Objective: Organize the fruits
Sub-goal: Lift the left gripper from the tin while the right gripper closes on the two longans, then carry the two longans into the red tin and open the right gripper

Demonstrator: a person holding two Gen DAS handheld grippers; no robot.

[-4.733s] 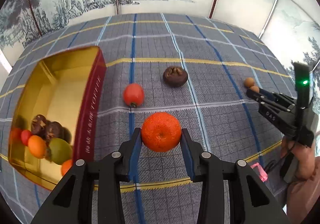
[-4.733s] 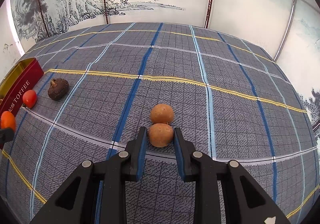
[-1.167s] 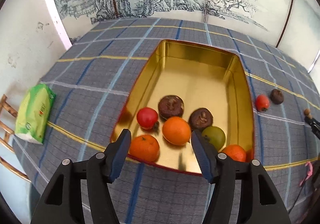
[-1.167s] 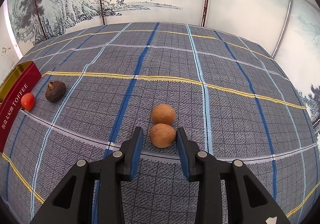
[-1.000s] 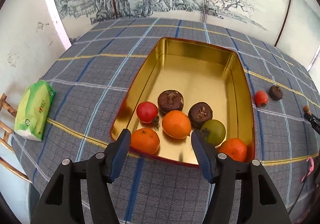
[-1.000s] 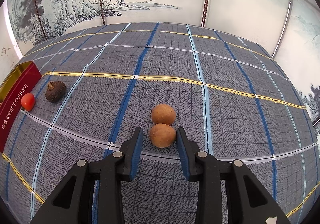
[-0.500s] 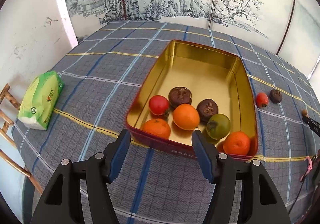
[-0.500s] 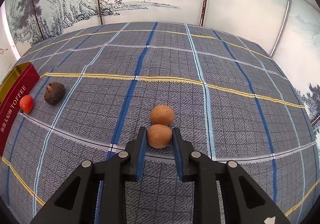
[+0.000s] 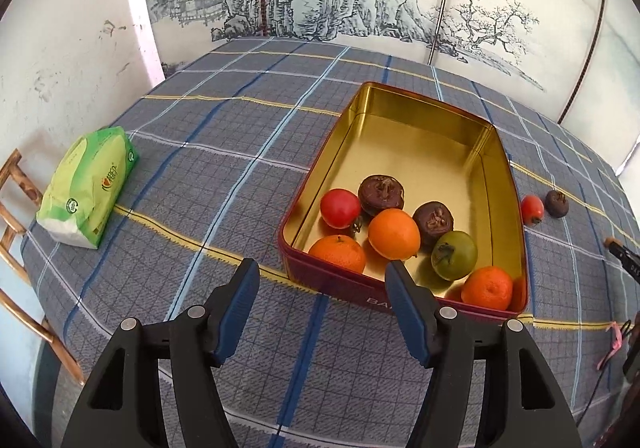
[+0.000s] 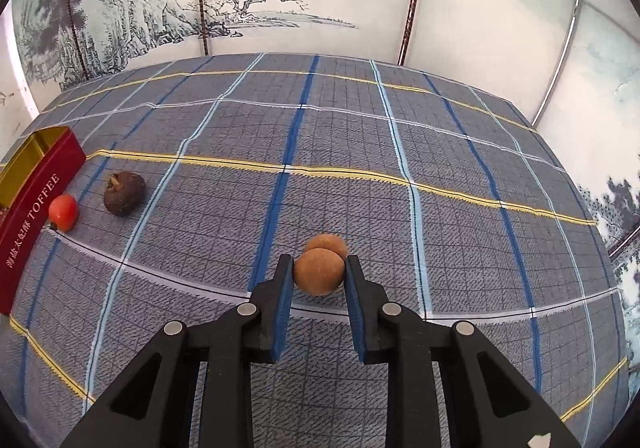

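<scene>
- While the right gripper (image 10: 319, 276) is clamped on a longan (image 10: 319, 272), a second longan (image 10: 327, 242) sits just beyond the fingertips.
- Left gripper (image 9: 322, 278): jaws apart, nothing between them; they have just been opening.
- Tin (image 9: 416, 151) just past its fingers, holding seven fruits.
- Tomato (image 10: 63, 211) and dark fruit (image 10: 124, 187) lie far left of the right fingers, beside the tin.

Fruits (image 9: 394, 234) in tin (image 9: 404, 115) on tablecloth (image 9: 224, 167), tissue pack (image 9: 90, 185) far left

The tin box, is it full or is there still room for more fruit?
Partly full. The tin box holds seven fruits bunched at its near end; its far half is bare gold.
</scene>
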